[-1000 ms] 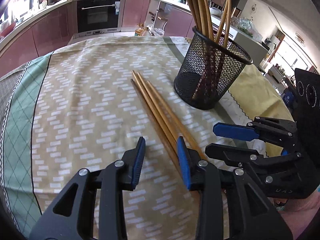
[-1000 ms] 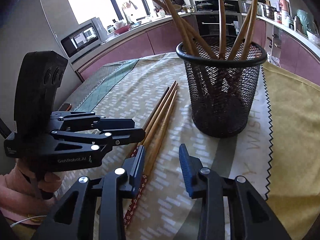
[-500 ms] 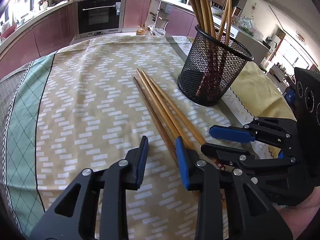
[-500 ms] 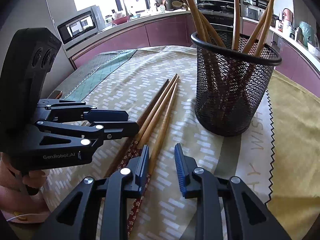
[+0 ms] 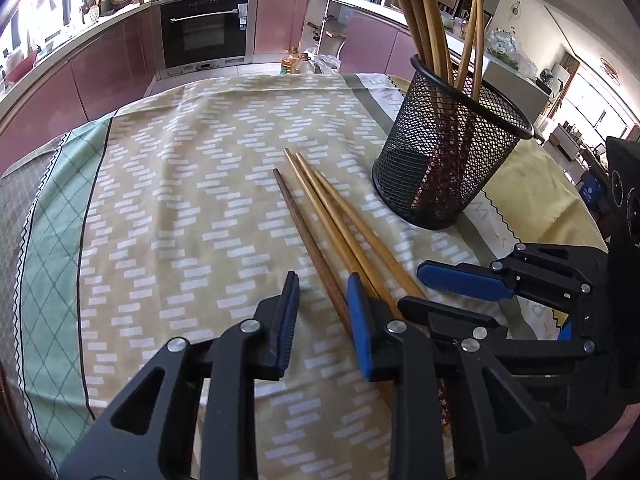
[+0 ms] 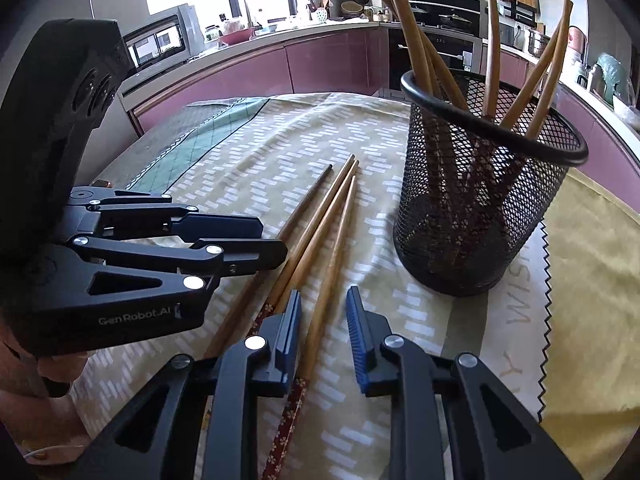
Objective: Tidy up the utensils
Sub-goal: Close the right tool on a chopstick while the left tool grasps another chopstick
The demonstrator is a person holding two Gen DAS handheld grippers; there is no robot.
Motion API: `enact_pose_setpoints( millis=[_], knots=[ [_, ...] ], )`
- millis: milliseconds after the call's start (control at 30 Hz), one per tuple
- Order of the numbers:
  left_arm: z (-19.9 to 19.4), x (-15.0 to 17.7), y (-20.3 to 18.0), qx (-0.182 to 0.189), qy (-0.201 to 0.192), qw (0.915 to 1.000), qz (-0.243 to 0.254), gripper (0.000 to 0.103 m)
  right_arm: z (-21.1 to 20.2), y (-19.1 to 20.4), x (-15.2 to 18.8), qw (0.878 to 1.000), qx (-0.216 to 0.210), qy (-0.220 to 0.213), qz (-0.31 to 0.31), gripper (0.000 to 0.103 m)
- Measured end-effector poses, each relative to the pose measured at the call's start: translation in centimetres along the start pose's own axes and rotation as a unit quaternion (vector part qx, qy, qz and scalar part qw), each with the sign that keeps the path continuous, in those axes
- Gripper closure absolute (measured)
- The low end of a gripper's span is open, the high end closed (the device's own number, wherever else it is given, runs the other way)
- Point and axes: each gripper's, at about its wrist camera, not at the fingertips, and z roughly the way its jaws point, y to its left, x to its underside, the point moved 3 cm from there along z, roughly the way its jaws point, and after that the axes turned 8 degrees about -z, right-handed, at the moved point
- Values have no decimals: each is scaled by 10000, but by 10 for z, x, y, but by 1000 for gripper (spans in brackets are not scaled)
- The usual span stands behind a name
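Note:
Three loose chopsticks (image 5: 328,216) lie side by side on the patterned tablecloth, one dark and two light; they also show in the right wrist view (image 6: 320,236). A black mesh holder (image 5: 444,160) with several chopsticks upright in it stands to their right, also in the right wrist view (image 6: 480,200). My left gripper (image 5: 322,312) is open, low over the thick ends, with the dark chopstick between its jaws. My right gripper (image 6: 324,336) is open with a light chopstick between its jaws. Each gripper shows in the other's view, the right (image 5: 460,288) and the left (image 6: 240,240).
The tablecloth (image 5: 180,208) has a green checked border at the left and a yellow cloth (image 6: 592,280) at the right under the holder. Kitchen cabinets and an oven (image 5: 204,36) stand beyond the table's far edge.
Both grippers have moved forward and down along the loose chopsticks. The left jaws have narrowed a little around the dark chopstick. The right gripper now has a light chopstick between its jaws.

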Motion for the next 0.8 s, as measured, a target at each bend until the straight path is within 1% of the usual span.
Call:
enact_pose_setpoints(
  millis=[33, 67, 100, 200, 367, 433, 567, 733, 800],
  knots=[
    [0, 0, 0, -2, 2, 10000, -13, 83, 0, -2, -1, 10000, -27, -5, 66, 90],
    [0, 0, 0, 34, 11, 10000, -24, 90, 0, -4, -1, 9999, -66, -13, 139, 93],
    [0, 0, -1, 72, 10, 10000, -31, 92, 0, -6, -1, 9997, -115, -25, 208, 94],
    [-1, 3, -2, 2, -66, 10000, -37, 92, -2, -10, 3, 9991, -218, -67, 357, 96],
    [-7, 9, 1, -5, -136, 9997, -183, 94, -11, -15, 8, 9979, -346, -170, 519, 97],
    [-12, 12, 3, -17, -179, 9996, -204, 95, -17, -15, 10, 9977, -416, -224, 490, 97],
    [-21, 20, 2, 96, -201, 9997, -141, 95, -25, -13, 9, 9976, -518, -281, 373, 97],
    [-25, 31, -4, 265, -101, 9996, 23, 96, -26, -9, 10, 9979, -585, -191, 213, 97],
    [-25, 33, -6, 258, -99, 9996, 69, 96, -25, -9, 10, 9980, -588, -154, 192, 97]
  ],
)
